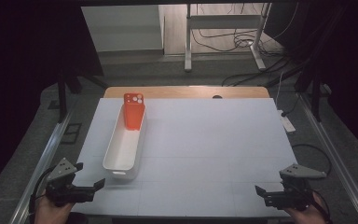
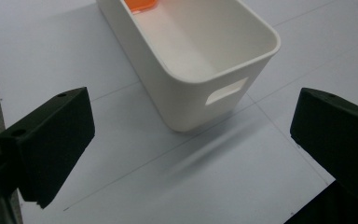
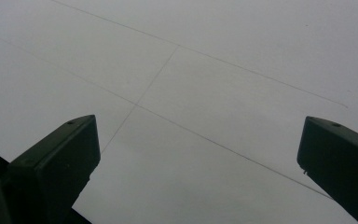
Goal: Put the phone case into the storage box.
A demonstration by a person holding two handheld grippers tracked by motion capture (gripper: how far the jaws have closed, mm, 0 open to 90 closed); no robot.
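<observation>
Left gripper (image 1: pixel 89 185): jaws wide apart, empty — near the bin's handle end.
Right gripper (image 1: pixel 261 192): jaws spread, over bare white table (image 1: pixel 214 140).
Long white plastic bin (image 1: pixel 121 154): holds an orange phone case (image 1: pixel 134 111) (far end, propped).

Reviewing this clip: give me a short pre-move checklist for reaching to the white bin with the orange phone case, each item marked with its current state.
1. Left gripper open and holding nothing: ok, jaws stand wide apart in the left gripper view.
2. Right gripper open and holding nothing: ok.
3. White bin upright on the table: ok.
4. Orange phone case reachable: ok, it leans at the bin's far end, top above the rim.
5. Path from left gripper to bin unobstructed: ok, bare mat between them.
6. Whether anything else lies under the case: cannot tell.
</observation>
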